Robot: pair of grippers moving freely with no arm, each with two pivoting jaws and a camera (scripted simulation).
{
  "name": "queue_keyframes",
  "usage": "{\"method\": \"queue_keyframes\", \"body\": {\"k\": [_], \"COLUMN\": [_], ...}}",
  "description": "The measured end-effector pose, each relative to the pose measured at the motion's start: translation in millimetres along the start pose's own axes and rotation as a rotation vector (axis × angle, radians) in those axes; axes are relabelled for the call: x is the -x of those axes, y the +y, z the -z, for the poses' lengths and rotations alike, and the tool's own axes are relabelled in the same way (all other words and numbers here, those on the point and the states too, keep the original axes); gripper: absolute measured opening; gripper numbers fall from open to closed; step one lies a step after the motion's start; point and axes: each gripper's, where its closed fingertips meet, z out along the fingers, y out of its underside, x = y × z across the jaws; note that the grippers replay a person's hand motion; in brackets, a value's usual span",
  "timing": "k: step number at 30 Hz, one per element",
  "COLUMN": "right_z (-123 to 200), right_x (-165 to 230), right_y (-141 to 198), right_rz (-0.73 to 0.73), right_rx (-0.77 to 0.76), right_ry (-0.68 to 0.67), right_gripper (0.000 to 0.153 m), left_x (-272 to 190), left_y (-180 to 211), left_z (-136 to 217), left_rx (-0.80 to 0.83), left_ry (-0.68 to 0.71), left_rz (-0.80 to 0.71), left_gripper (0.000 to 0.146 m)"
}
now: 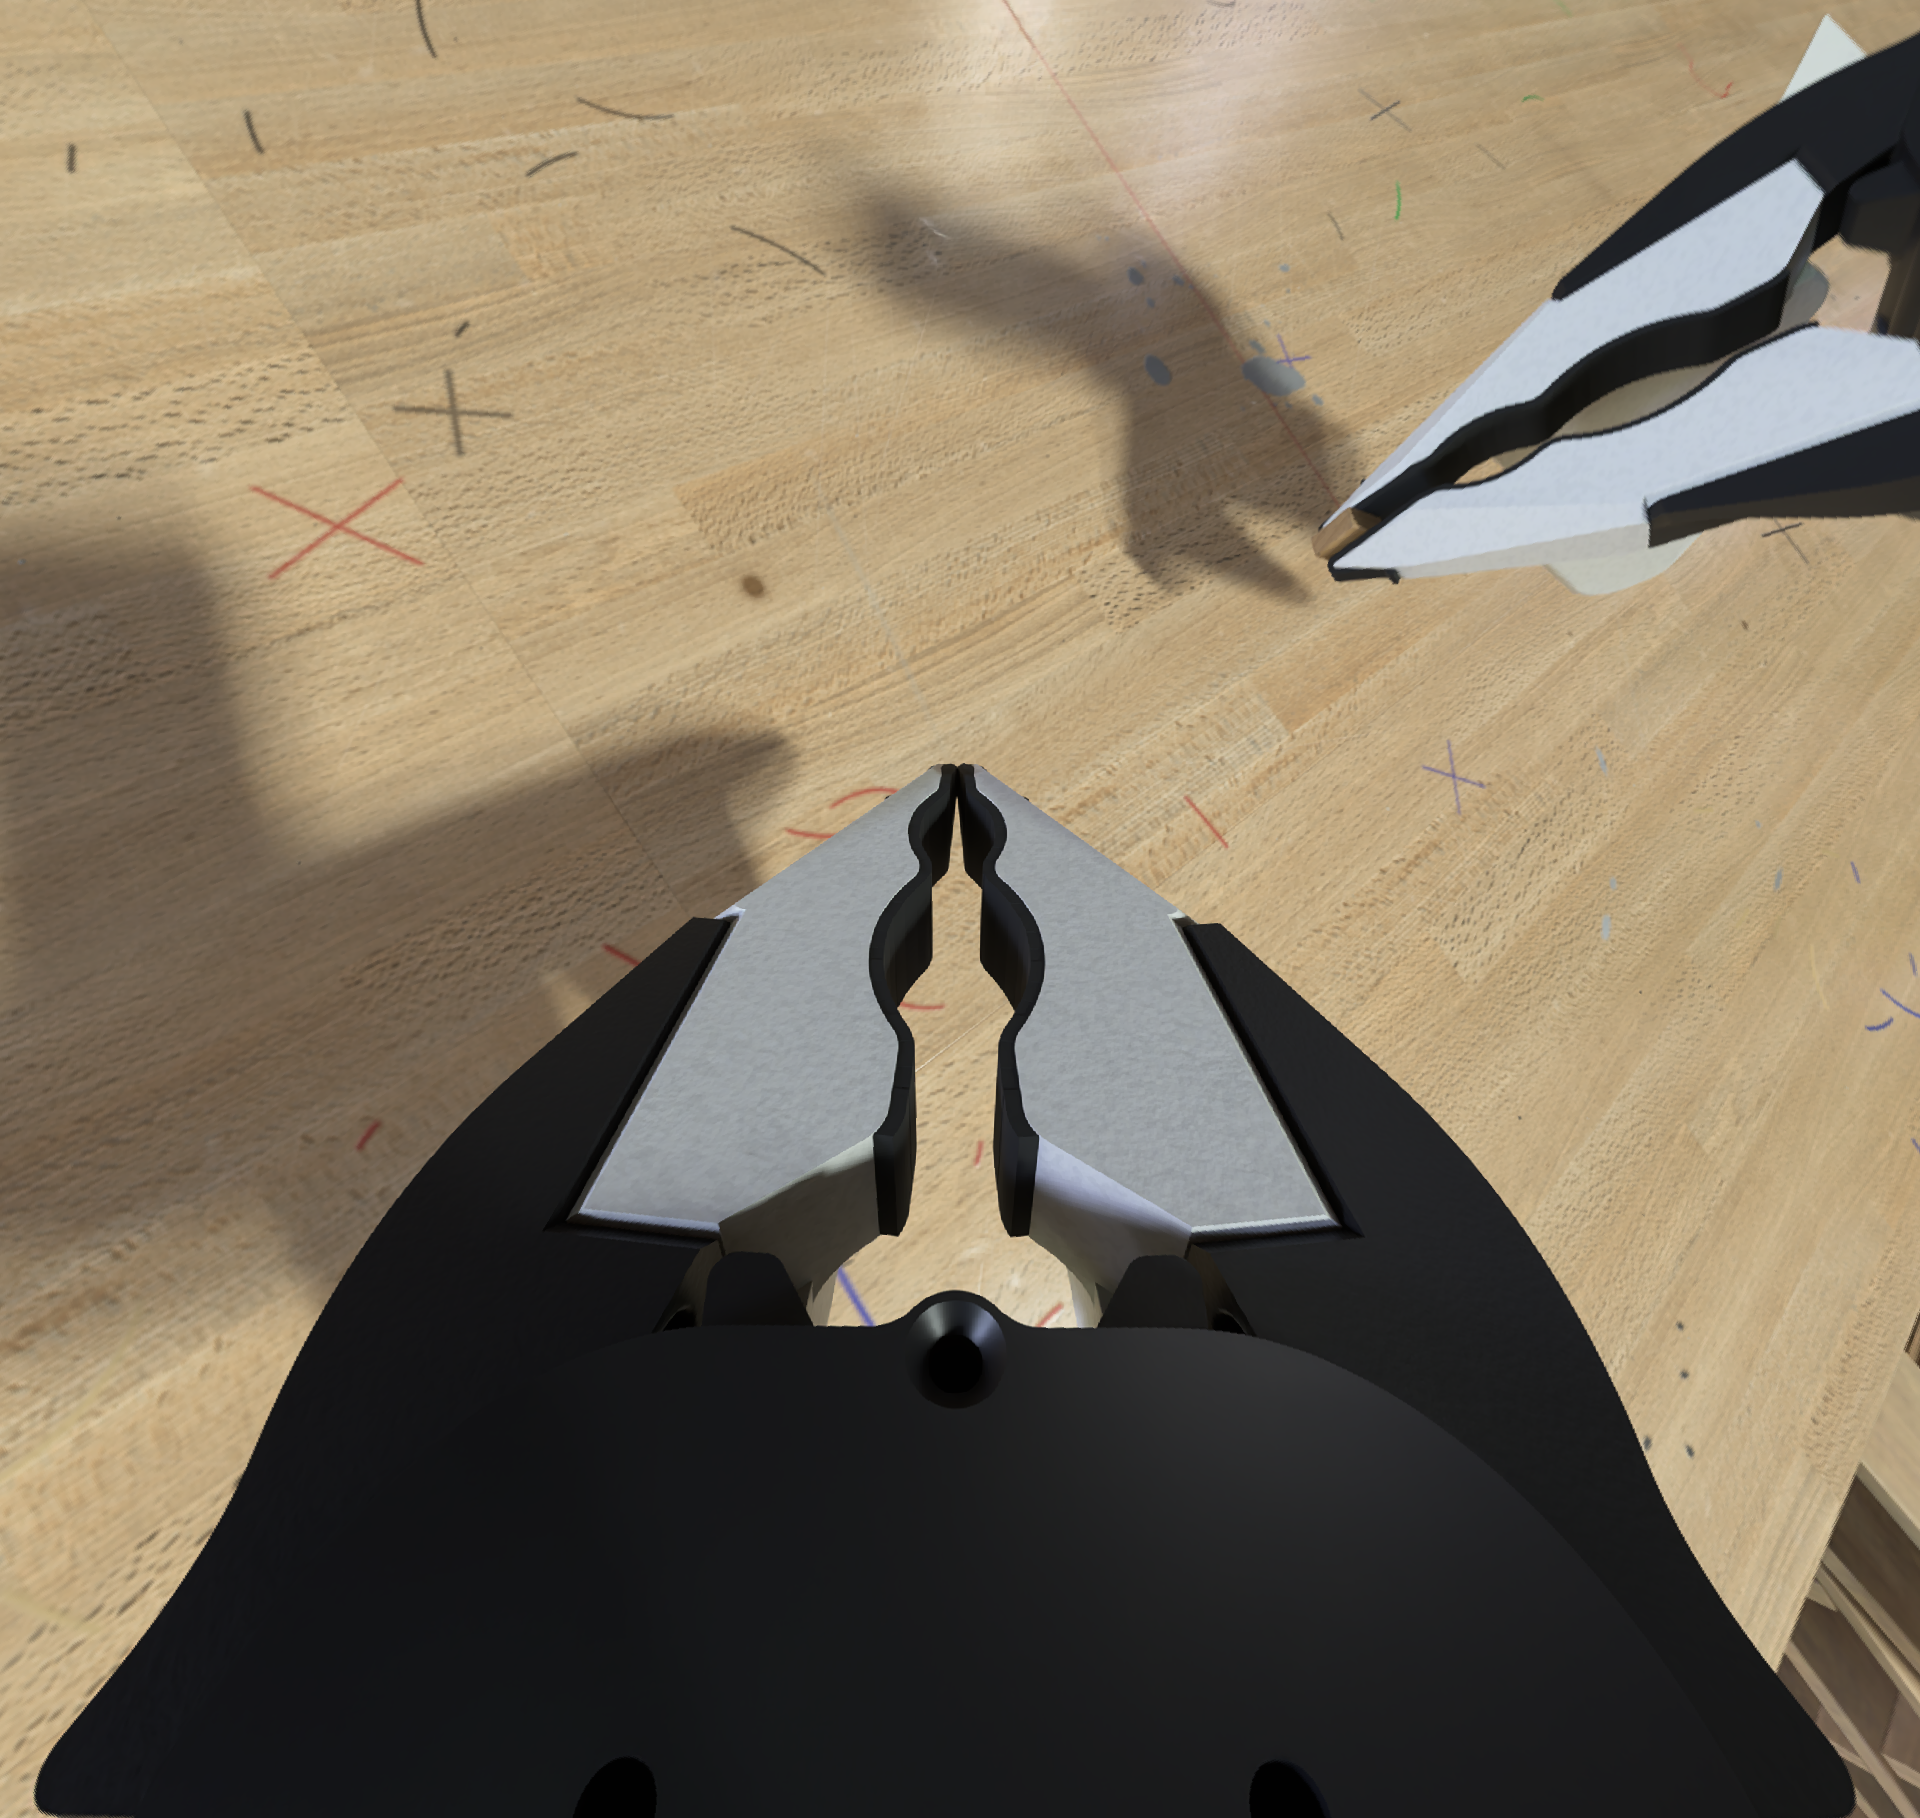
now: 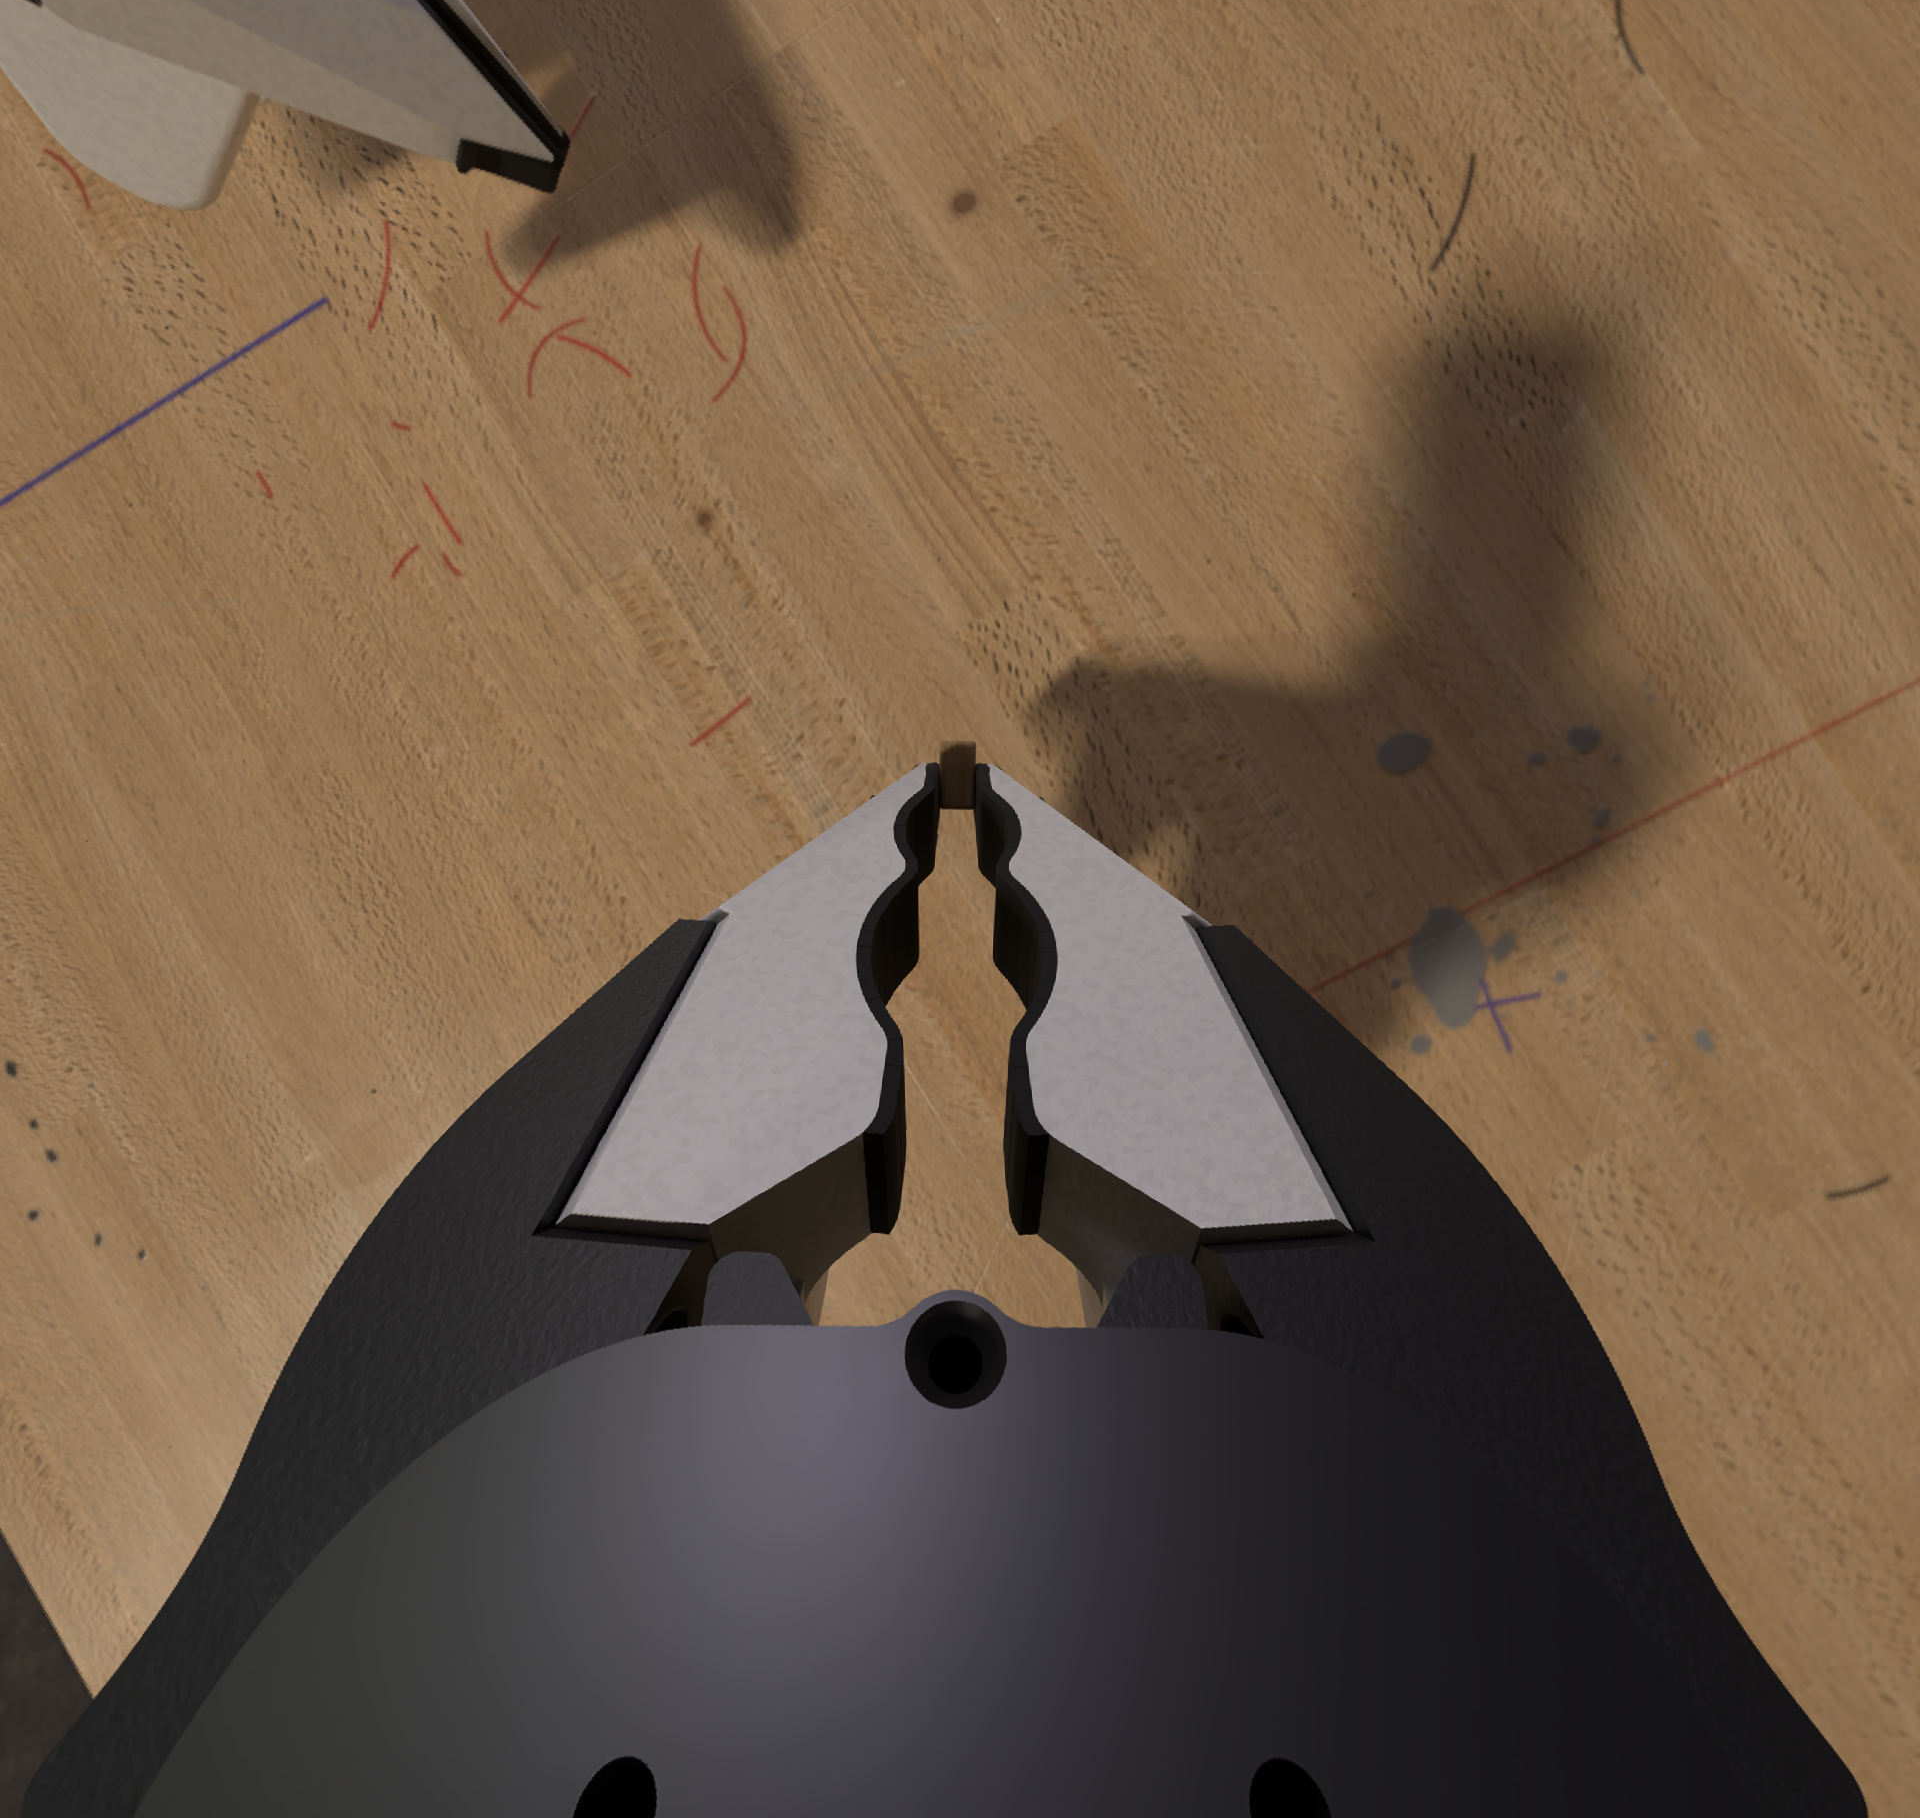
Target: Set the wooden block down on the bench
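The wooden block (image 2: 957,769) is a small brown piece pinched between the tips of my right gripper (image 2: 957,781), held above the wooden bench (image 2: 727,573). In the left wrist view the same block (image 1: 1347,526) shows as a small tan end at the tips of the right gripper (image 1: 1356,547), which reaches in from the right edge. My left gripper (image 1: 956,776) is shut with its tips together and nothing between them, above the bench (image 1: 727,521). Its fingers also show in the upper left of the right wrist view (image 2: 509,147).
The bench top carries pen marks, red and black crosses (image 1: 338,527), a long red line (image 1: 1091,137) and grey paint spots (image 2: 1444,958). The bench edge runs along the lower right of the left wrist view (image 1: 1860,1519), with wooden slats below it.
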Motion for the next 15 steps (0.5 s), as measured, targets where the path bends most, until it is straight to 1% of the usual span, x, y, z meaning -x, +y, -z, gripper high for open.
{"method": "queue_keyframes", "body": {"k": [5,10,15], "right_z": [-7.2,-9.5,-10.1], "right_x": [-1.7,-3.6,-5.2], "right_y": [-8.3,-11.6,-13.1], "right_rz": [0.042,0.075,0.088], "right_rx": [0.046,0.079,0.089], "right_ry": [-0.011,-0.007,-0.003], "right_gripper": [0.006,0.006,0.006], "left_x": [6.0,15.3,17.9], "left_y": [6.7,10.2,9.2], "left_z": [-1.8,-4.0,-4.7], "left_rx": [0.03,0.056,0.041], "left_ry": [-0.013,-0.075,-0.067], "left_rz": [0.011,-0.014,0.004], "left_gripper": [0.0,0.0,0.001]}}
